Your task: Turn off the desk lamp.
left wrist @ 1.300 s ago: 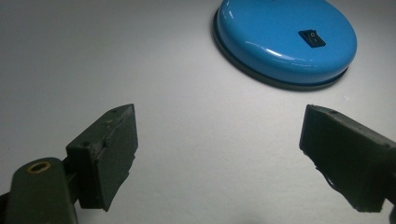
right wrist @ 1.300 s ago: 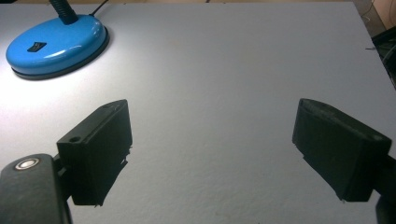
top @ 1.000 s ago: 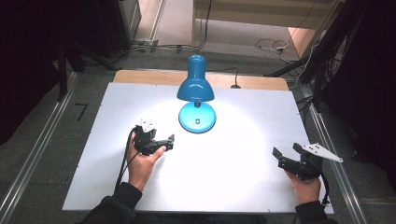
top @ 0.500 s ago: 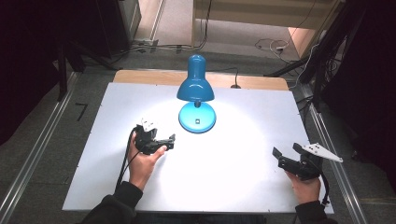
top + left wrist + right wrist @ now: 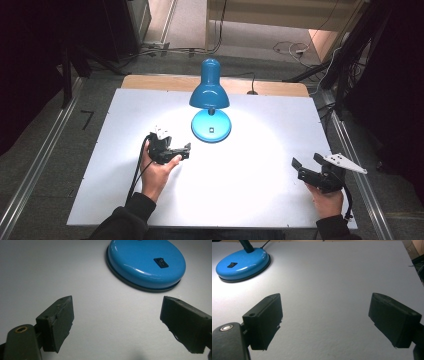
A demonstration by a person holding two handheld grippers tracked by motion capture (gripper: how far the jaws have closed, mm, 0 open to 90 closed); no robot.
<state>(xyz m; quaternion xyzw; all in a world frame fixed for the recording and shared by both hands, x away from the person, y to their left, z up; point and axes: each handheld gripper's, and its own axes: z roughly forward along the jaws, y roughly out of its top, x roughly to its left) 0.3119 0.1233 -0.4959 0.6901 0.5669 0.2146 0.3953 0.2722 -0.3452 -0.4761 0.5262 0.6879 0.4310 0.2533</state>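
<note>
A blue desk lamp (image 5: 210,92) stands lit at the back middle of the white table (image 5: 260,195). Its round base (image 5: 211,126) carries a small black rocker switch (image 5: 161,262). My left gripper (image 5: 181,151) is held a little left of and in front of the base, jaws wide open and empty, pointing toward it. The base (image 5: 147,262) fills the upper right of the left gripper view. My right gripper (image 5: 304,167) rests near the table's right front, open with nothing between its jaws. The base (image 5: 242,263) lies far off at the upper left of the right gripper view.
The lamp's cord (image 5: 252,85) runs off the back edge onto a wooden strip (image 5: 150,82). Metal rails (image 5: 360,165) flank the table on both sides. Cables lie on the floor (image 5: 295,47) behind. A bright pool of light spreads around the lamp base.
</note>
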